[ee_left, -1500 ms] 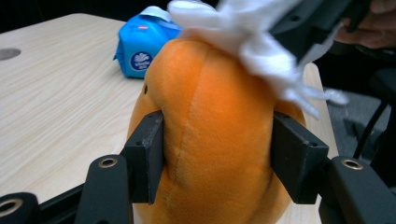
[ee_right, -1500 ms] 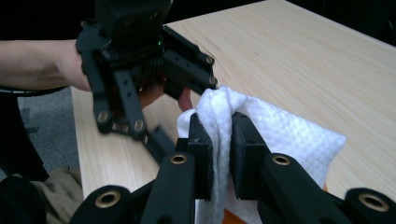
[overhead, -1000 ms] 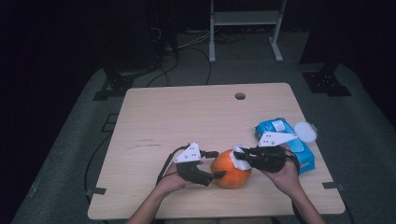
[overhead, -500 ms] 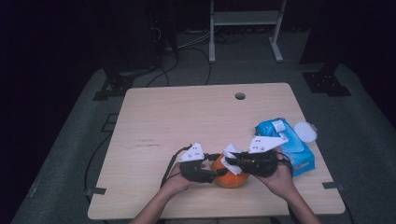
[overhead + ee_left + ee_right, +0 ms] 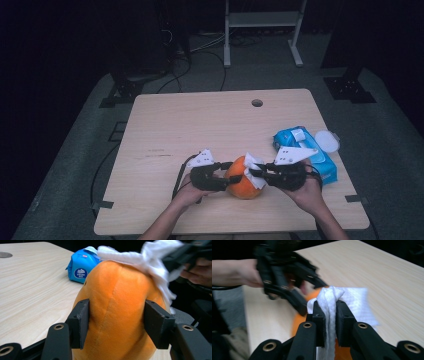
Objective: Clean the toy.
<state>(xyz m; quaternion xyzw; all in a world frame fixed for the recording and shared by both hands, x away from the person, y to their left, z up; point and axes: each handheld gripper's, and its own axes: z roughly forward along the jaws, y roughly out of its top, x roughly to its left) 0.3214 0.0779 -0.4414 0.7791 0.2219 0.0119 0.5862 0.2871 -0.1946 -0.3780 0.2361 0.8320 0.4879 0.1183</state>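
An orange plush fruit point(image 5: 240, 187) point(image 5: 117, 302) sits near the table's front edge. My left gripper point(image 5: 227, 176) point(image 5: 117, 323) is shut on it: the jaws have just been closing, and both pads now press its sides. My right gripper point(image 5: 254, 174) point(image 5: 329, 308) is shut on a bunched white wipe point(image 5: 252, 165) point(image 5: 354, 300). It holds the wipe point(image 5: 150, 257) against the top right of the fruit point(image 5: 298, 322). In the right gripper view the left gripper point(image 5: 294, 282) shows beyond the wipe, with a hand behind it.
A blue pack of wipes point(image 5: 302, 150) point(image 5: 81, 266) lies right of the fruit, just behind my right hand, with a round white lid point(image 5: 327, 141) beside it. The wooden table point(image 5: 200, 120) has a small hole point(image 5: 257, 103) near its far edge.
The right gripper has moved left with the wipe onto the top of the fruit. The left gripper's jaws have closed on the fruit's sides.
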